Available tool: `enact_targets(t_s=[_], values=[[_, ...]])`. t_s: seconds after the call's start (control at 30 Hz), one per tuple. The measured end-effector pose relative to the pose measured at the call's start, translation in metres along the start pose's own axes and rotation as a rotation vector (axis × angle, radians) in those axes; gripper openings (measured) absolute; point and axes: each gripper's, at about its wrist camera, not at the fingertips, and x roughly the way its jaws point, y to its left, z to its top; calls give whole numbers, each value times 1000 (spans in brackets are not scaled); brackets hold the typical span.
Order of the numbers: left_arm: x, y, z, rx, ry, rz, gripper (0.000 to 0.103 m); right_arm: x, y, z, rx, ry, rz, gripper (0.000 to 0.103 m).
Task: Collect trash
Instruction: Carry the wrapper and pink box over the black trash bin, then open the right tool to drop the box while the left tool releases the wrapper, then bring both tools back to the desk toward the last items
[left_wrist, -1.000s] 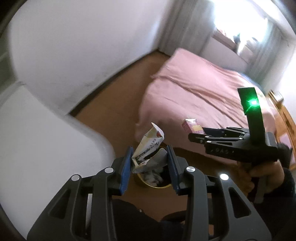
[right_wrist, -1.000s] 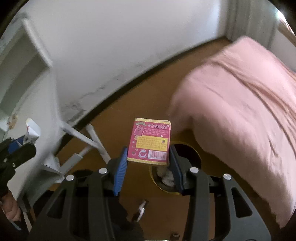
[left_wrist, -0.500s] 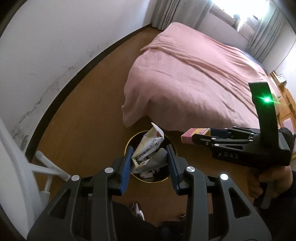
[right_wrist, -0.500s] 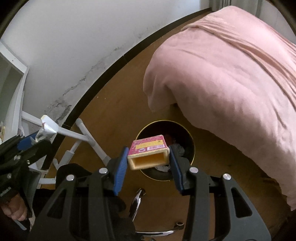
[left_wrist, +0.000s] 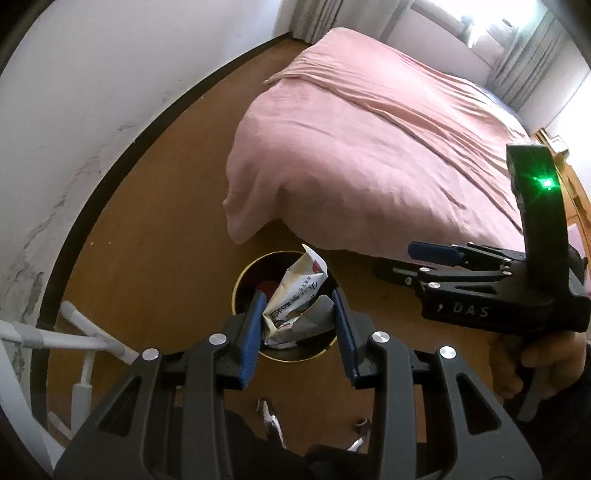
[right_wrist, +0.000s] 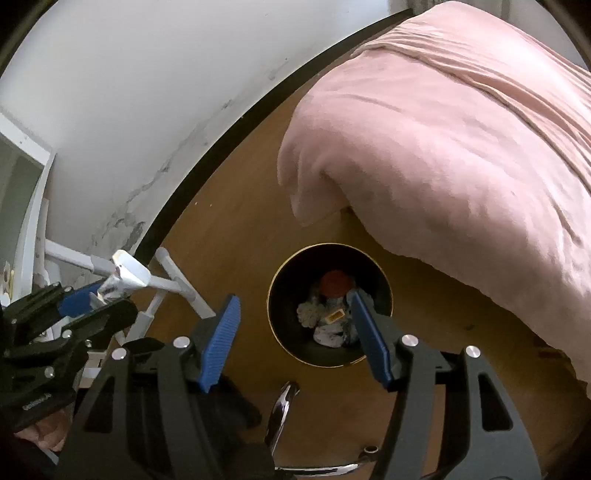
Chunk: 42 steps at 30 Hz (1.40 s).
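A round black bin with a gold rim (left_wrist: 238, 286) (right_wrist: 280, 347) stands on the wooden floor by the bed corner. My left gripper (left_wrist: 297, 328) is shut on a crumpled white paper wrapper (left_wrist: 295, 291) and holds it above the bin; the wrapper also shows at the left of the right wrist view (right_wrist: 125, 278). My right gripper (right_wrist: 295, 339) is open and empty above the bin. The pink box (right_wrist: 334, 315) lies inside the bin among crumpled paper and a red item (right_wrist: 334, 282). The right gripper also shows at the right of the left wrist view (left_wrist: 417, 258).
A bed with a pink cover (left_wrist: 369, 147) (right_wrist: 461, 129) fills the right side. A white wall with a black baseboard (right_wrist: 207, 166) runs along the left. White chair legs (left_wrist: 74, 336) (right_wrist: 173, 277) stand at the left. Chrome chair base parts (right_wrist: 280, 410) lie below.
My right gripper has opened and the pink box has dropped into the bin. Both views have tilted further down over the bin. The left gripper still holds the wrapper.
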Motion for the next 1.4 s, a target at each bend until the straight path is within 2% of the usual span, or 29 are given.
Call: enact_targets(t_s=[0.07, 0.2, 0.37, 0.47, 0.67, 0.73, 0.8, 0.93, 1.07, 1.2, 1.27, 1.4], values=[[3, -6, 3, 6, -2, -10, 37, -6, -7, 1, 23, -15, -2, 61], [5, -22, 11, 46, -28, -14, 69, -22, -19, 4, 47, -49, -14, 61], [-7, -26, 15, 40, -48, -28, 70, -36, -19, 3, 40, -72, -21, 61], [-26, -22, 12, 32, -76, -27, 74, -40, -8, 3, 10, -72, -18, 61], [-87, -1, -2, -14, -168, 9, 86, -63, 49, 5, -108, -110, 17, 62], [-119, 15, -11, -34, -218, 50, 92, -75, 82, 10, -168, -142, 49, 65], [-149, 36, -24, -78, -266, 100, 92, -83, 126, 15, -258, -164, 86, 65], [-212, 103, -64, -231, -347, 219, 92, -83, 223, 15, -439, -166, 184, 65], [-265, 174, -121, -400, -397, 368, 92, -76, 336, -3, -642, -143, 295, 65], [-315, 244, -197, -595, -402, 518, 92, -65, 453, -31, -845, -123, 401, 65], [-332, 264, -226, -659, -400, 560, 92, -56, 500, -43, -909, -124, 429, 66], [-364, 297, -288, -800, -419, 615, 92, -24, 590, -60, -1019, -30, 472, 66]])
